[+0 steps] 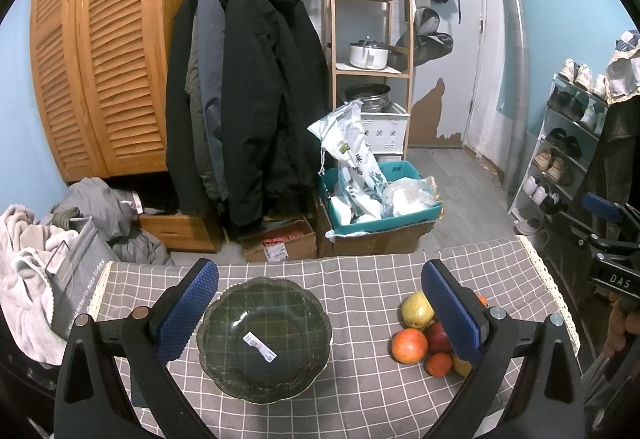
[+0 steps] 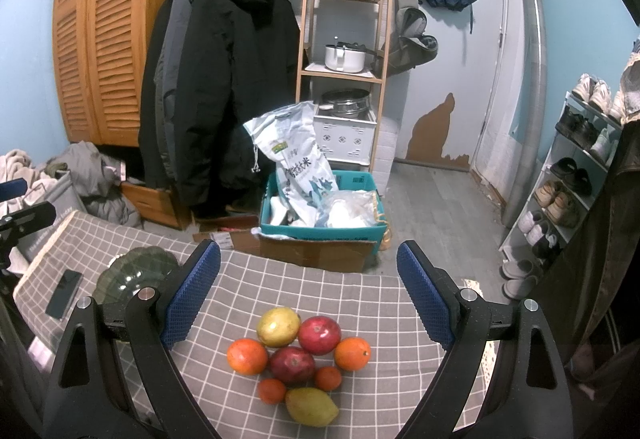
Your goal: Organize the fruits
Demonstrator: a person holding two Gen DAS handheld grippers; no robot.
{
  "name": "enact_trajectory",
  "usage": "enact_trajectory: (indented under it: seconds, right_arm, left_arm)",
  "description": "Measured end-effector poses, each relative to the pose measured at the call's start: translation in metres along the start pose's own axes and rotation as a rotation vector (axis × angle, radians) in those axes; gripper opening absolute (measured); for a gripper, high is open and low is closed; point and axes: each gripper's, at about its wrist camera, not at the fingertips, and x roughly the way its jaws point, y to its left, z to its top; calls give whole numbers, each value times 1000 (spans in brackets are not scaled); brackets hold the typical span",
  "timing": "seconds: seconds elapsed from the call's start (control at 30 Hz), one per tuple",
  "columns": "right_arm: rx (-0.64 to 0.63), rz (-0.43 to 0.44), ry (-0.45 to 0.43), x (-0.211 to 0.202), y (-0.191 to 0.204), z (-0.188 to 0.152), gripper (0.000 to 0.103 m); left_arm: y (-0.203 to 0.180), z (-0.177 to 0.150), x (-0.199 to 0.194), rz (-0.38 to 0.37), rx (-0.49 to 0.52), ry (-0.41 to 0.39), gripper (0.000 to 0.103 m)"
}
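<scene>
Bare cloth point(image 2: 320, 291) lies between the bowl point(image 2: 136, 271) and the fruit point(image 2: 298, 355); a phone point(image 2: 64, 293) sits left of the bowl, blocking that side.

The grey fabric bin point(image 1: 80, 271) beside the table's left edge carries the words "nice today"; the letters before them are too blurred to read. The right tool point(image 1: 618, 281) bears a label reading "DAS". The white rice sack point(image 2: 296, 159) shows the character "米". The glass bowl point(image 1: 264, 335) has a barcode sticker point(image 1: 260, 347), unreadable.
</scene>
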Motion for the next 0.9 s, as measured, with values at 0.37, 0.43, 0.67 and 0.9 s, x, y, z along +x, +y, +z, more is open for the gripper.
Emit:
enact_trajectory:
  seconds: [0.37, 0.43, 0.67, 0.9]
  right_arm:
    - [-1, -1, 1, 0, -1, 0, 88]
    - [0, 0, 1, 0, -1, 0, 88]
    - [-1, 0, 0, -1, -1, 0, 88]
    - [5, -7, 8, 1, -2, 0, 88]
  left_arm:
    - [7, -3, -2, -8, 5, 0, 102]
    - [6, -4, -1, -7, 5, 1, 102]
    - [2, -5, -1, -10, 6, 2, 102]
    - [-5, -4, 0, -11, 8, 10, 102]
